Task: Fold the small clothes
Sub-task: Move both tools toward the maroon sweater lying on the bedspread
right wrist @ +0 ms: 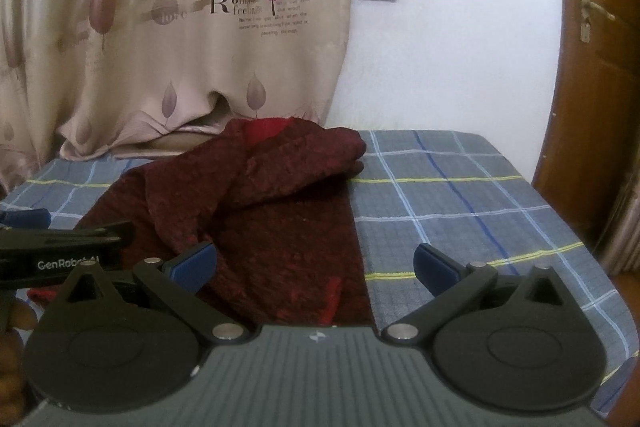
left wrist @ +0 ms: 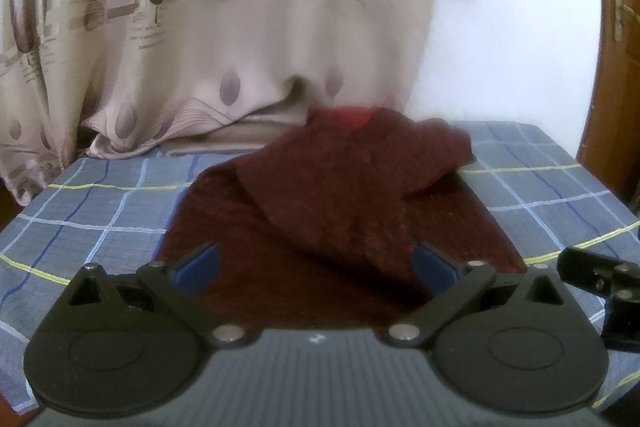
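A dark maroon fuzzy garment (left wrist: 320,195) lies on the blue checked cloth, with a sleeve or flap folded across its upper part and a red lining showing at the far end. It also shows in the right wrist view (right wrist: 272,211). My left gripper (left wrist: 316,267) is open, its blue pads wide apart just above the garment's near edge, holding nothing. My right gripper (right wrist: 316,265) is open and empty over the garment's right near edge. The left gripper's body (right wrist: 60,247) appears at the left of the right wrist view.
The checked cloth (right wrist: 480,211) covers a table or bed with bare area to the garment's right. A beige leaf-print curtain (right wrist: 180,39) hangs behind, touching the far edge. A wooden door (right wrist: 600,87) stands at the right.
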Motion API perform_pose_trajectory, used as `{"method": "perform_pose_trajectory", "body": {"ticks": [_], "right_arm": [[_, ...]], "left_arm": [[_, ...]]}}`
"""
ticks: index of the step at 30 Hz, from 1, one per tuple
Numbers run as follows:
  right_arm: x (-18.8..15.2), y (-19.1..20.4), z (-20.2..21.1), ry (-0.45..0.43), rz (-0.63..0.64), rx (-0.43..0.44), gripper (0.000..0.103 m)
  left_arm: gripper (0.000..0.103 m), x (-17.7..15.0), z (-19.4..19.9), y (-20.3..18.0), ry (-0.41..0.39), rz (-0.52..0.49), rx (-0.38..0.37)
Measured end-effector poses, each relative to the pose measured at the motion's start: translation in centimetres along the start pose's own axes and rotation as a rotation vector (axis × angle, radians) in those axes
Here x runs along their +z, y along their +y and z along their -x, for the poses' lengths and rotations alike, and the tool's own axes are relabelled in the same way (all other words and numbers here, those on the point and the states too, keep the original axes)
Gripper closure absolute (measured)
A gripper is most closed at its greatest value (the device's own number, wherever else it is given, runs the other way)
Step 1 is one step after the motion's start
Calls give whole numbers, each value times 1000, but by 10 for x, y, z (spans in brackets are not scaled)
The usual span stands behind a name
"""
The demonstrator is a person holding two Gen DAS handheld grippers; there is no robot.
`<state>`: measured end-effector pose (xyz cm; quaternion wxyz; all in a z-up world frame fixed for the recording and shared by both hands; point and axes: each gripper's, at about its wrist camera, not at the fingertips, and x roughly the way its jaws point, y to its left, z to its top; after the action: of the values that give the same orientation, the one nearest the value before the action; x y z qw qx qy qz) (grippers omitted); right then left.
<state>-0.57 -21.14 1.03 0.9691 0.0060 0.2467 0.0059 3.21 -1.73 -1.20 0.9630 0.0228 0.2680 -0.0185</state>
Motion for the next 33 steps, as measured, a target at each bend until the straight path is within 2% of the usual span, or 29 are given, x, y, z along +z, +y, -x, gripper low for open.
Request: {"method": "perform_pose_trajectory", "body": {"ticks": [33], "right_arm": [[-9,-21,-28,55,-13,-16,0]], "left_arm": [[0,-8,-34,-32,100,-43,-46]]}}
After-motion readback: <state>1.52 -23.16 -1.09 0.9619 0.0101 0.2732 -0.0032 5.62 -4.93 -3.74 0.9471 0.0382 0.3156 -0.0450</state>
